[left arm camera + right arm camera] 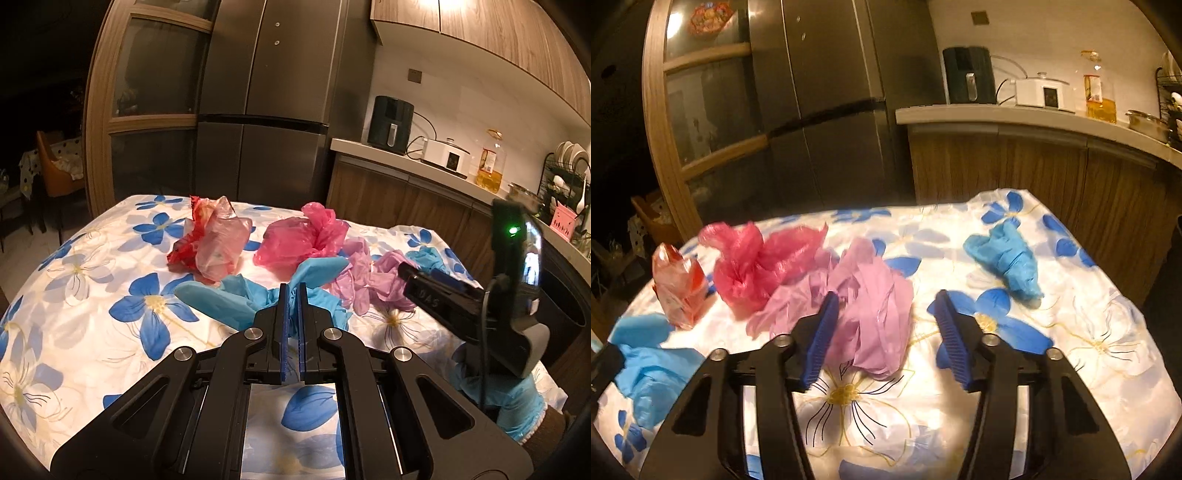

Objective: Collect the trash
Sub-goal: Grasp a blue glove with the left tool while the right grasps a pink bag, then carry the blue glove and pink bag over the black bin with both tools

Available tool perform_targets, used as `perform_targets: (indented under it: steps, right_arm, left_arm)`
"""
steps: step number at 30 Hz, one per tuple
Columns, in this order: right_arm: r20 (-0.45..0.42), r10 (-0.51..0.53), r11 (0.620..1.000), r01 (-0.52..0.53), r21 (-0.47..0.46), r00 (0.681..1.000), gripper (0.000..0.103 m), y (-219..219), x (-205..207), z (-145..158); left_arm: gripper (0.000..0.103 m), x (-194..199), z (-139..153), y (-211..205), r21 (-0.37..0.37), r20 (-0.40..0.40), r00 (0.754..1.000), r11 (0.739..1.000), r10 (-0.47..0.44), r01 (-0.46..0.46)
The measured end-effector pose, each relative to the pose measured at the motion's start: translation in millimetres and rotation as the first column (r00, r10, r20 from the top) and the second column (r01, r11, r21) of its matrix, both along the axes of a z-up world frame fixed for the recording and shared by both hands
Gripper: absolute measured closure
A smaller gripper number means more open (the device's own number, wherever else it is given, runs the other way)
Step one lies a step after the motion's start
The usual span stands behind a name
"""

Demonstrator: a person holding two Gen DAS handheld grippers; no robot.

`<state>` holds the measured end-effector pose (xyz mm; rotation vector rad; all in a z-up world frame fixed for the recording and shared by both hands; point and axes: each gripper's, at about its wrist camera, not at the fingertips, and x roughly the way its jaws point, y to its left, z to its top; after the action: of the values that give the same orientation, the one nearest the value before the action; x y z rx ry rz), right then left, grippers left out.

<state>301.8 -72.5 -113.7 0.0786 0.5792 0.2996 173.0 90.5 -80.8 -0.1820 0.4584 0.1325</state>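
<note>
On the counter (pixel 1071 332), covered by a white cloth with blue flowers, the trash lies in a loose row. Largest is the pink plastic bag (pixel 303 240), with the red-and-clear wrapper (pixel 210 240) beside it. Lilac gloves (pixel 871 306) lie in a crumpled heap near the middle. One blue glove (pixel 1008 258) lies apart, toward the far right edge. Left tool (pixel 293 291): jaws together, clamped on a second blue glove (pixel 221 299). Right tool (pixel 886 314): jaws apart, straddling the lilac gloves; left pad touching or just beside the heap, right pad clear of it.
</note>
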Motion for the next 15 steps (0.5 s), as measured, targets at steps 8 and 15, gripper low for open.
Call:
perform_targets:
  steps: [8, 15]
  right_arm:
    - [-0.031, 0.033, 0.999, -0.031, 0.041, 0.999, 0.094, -4.4, 0.4, -2.8]
    - [0.023, 0.027, 0.997, -0.029, 0.078, 0.999, 0.099, -22.6, -26.7, 14.3]
  left_arm:
    - [0.100, -4.0, 2.4, 0.6, -0.001, 0.002, 1.000, 1.000, -0.001, 0.001]
    - [0.100, -9.5, 8.4, -5.2, 0.013, 0.008, 1.000, 1.000, 0.000, 0.000]
